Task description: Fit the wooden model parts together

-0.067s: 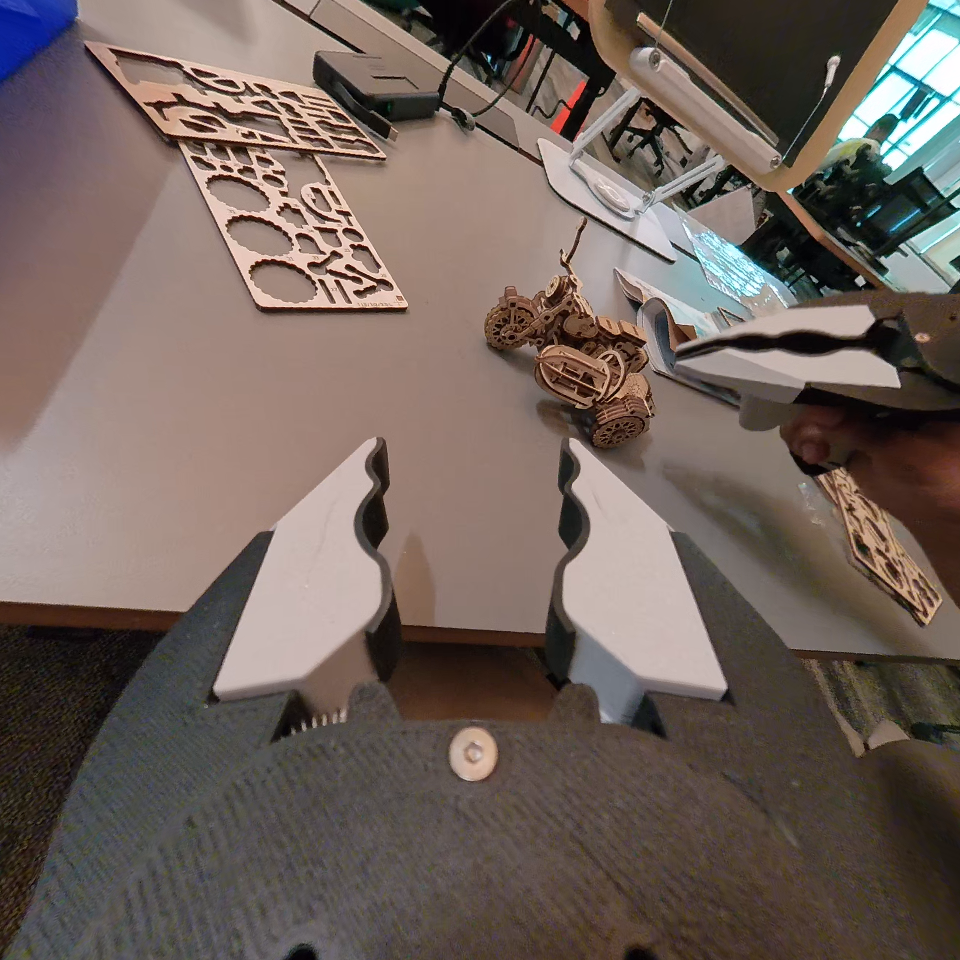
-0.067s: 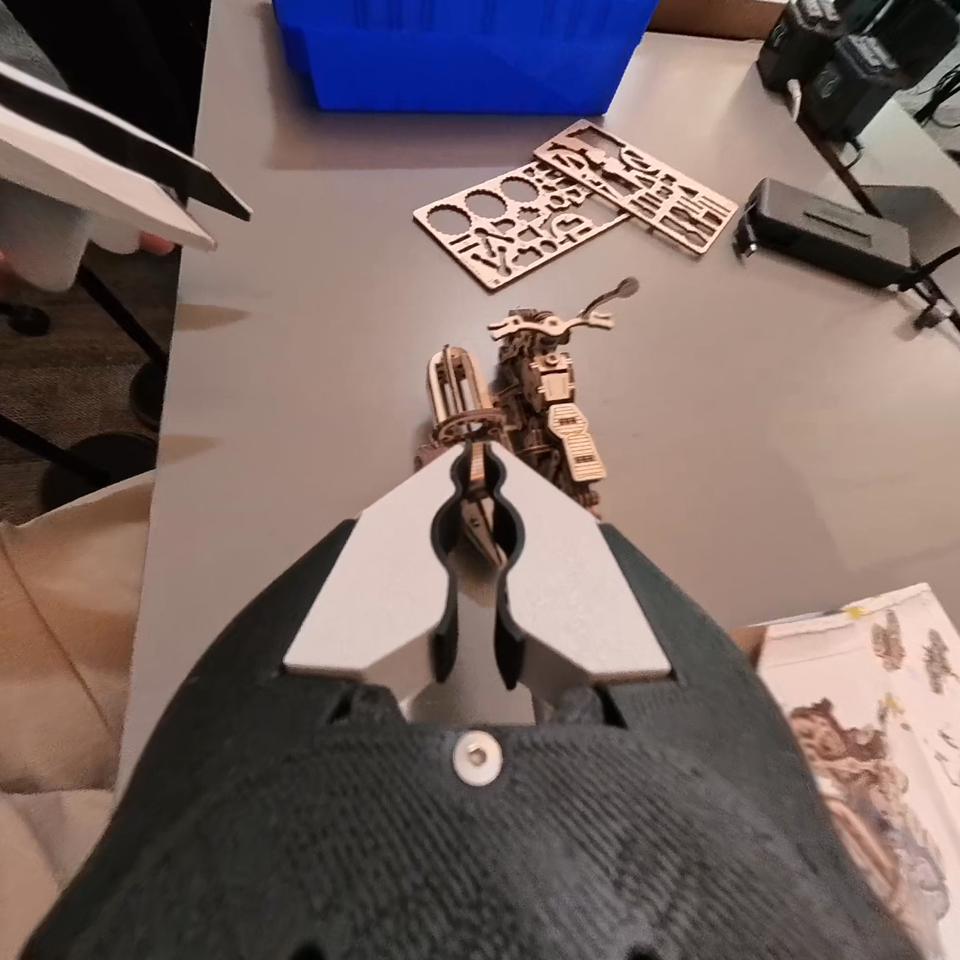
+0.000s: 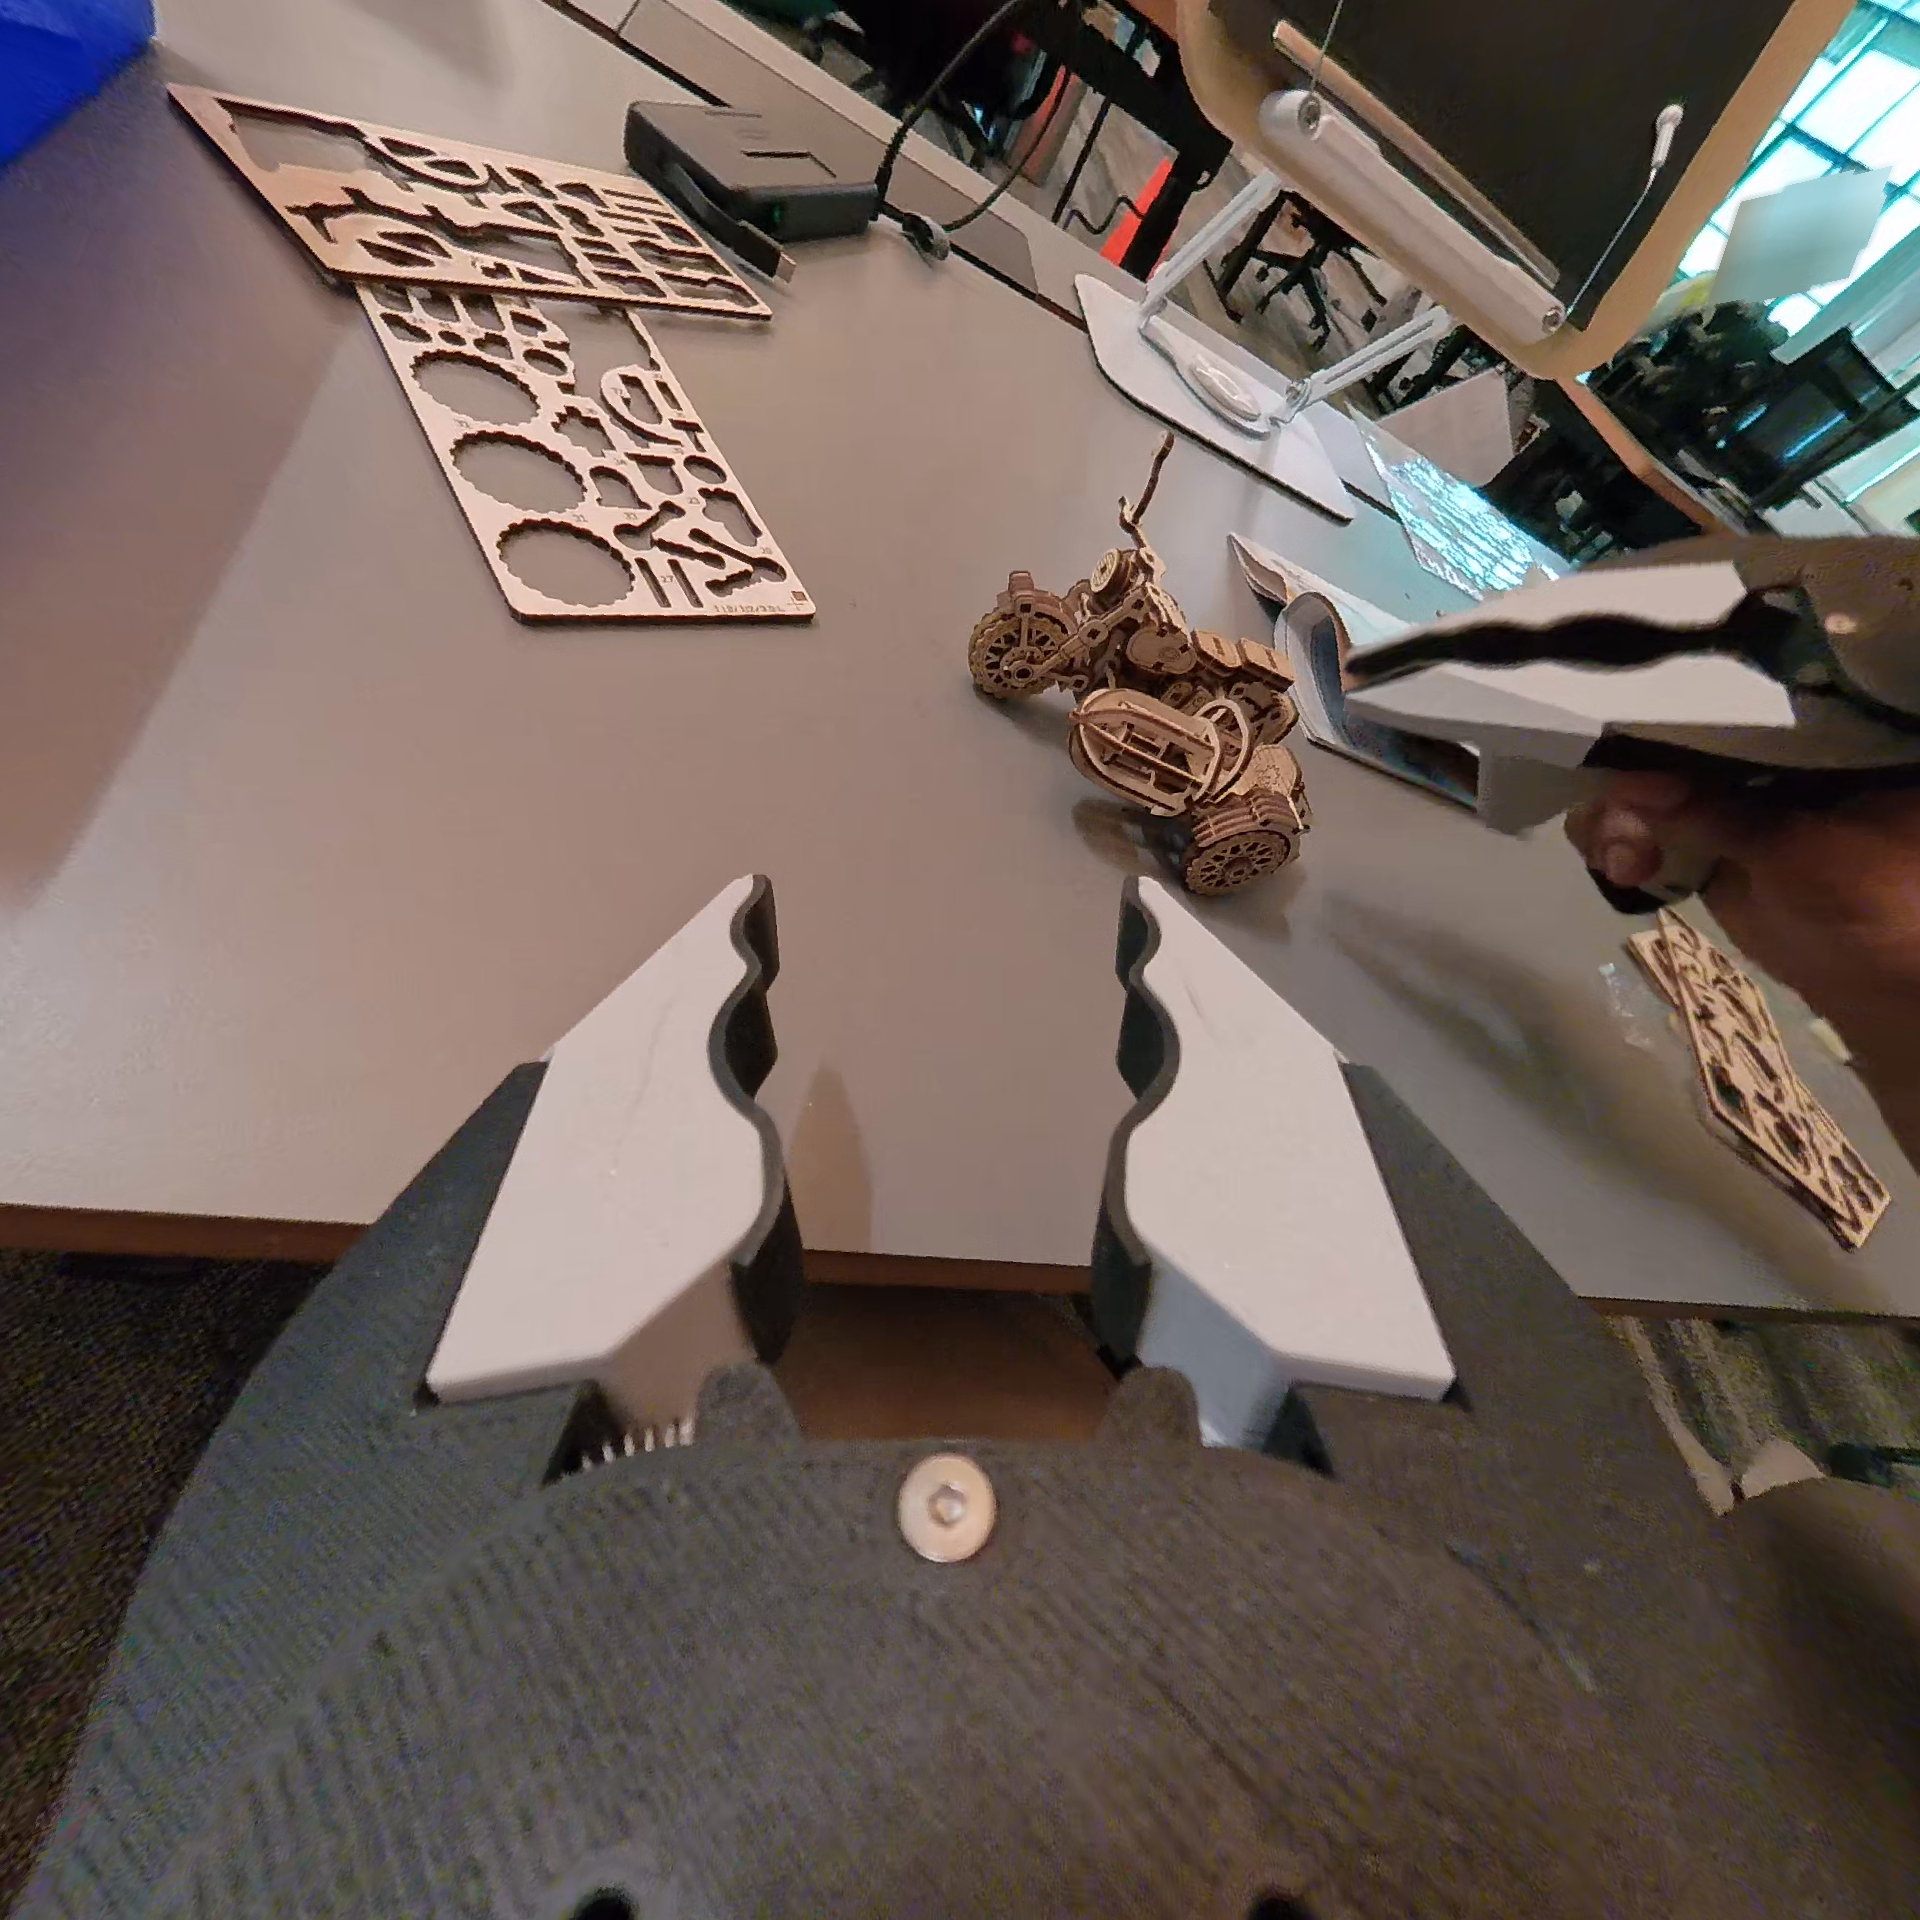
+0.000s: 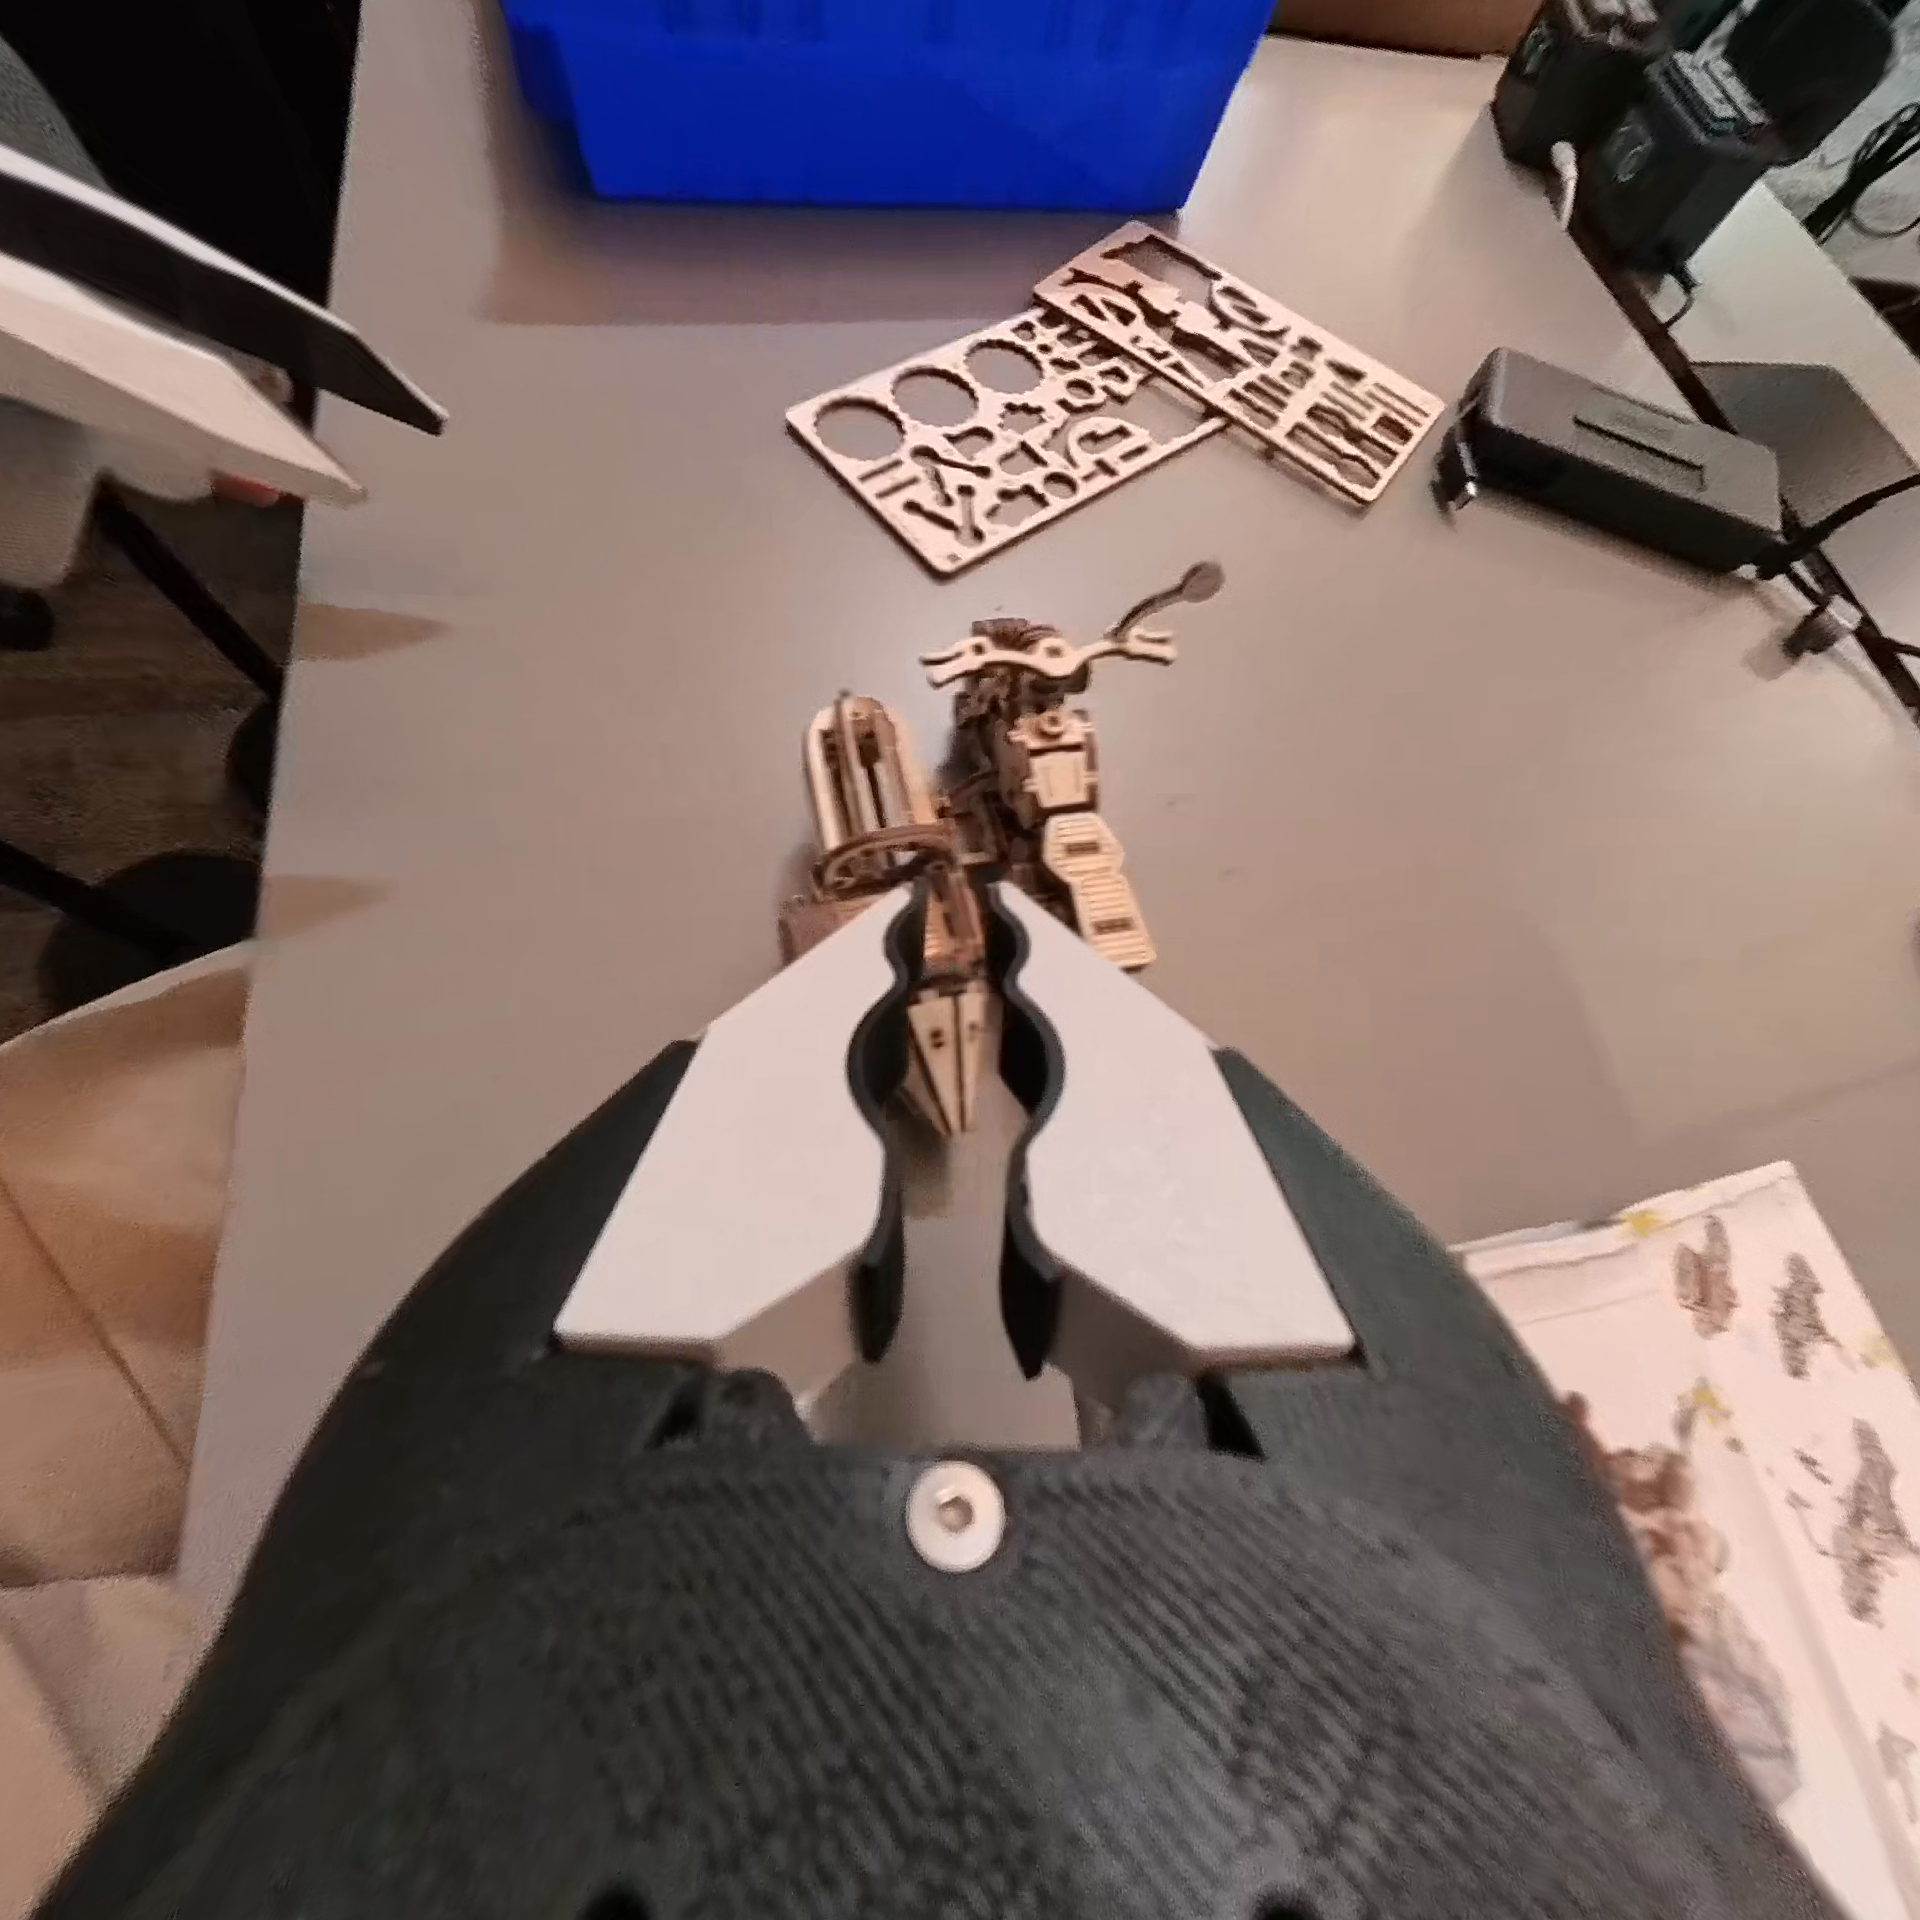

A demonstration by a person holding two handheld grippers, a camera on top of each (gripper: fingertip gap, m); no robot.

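A wooden motorcycle model with a sidecar (image 3: 1143, 707) stands on the grey table (image 3: 312, 935). In the right wrist view it is seen from behind (image 4: 1039, 769). My left gripper (image 3: 948, 894) is open and empty, over the table's front edge, short of the model. My right gripper (image 4: 956, 899) is nearly shut, with a small layered wooden part (image 4: 945, 1039) between its pads, just behind the model's rear. From the left wrist view the right gripper (image 3: 1356, 665) hovers right of the model, and the part is hidden. The left gripper (image 4: 395, 457) shows at upper left.
Two punched-out wooden sheets (image 3: 582, 468) (image 3: 468, 208) lie at the far left. More wooden sheets (image 3: 1756, 1081) lie near the right front edge. There is a black box (image 4: 1610, 468), a blue bin (image 4: 894, 94), an open booklet (image 4: 1714, 1455) and a monitor stand base (image 3: 1205, 384).
In the right wrist view the model sits slightly further left, so the right gripper has swung a little. The left gripper has not visibly moved.
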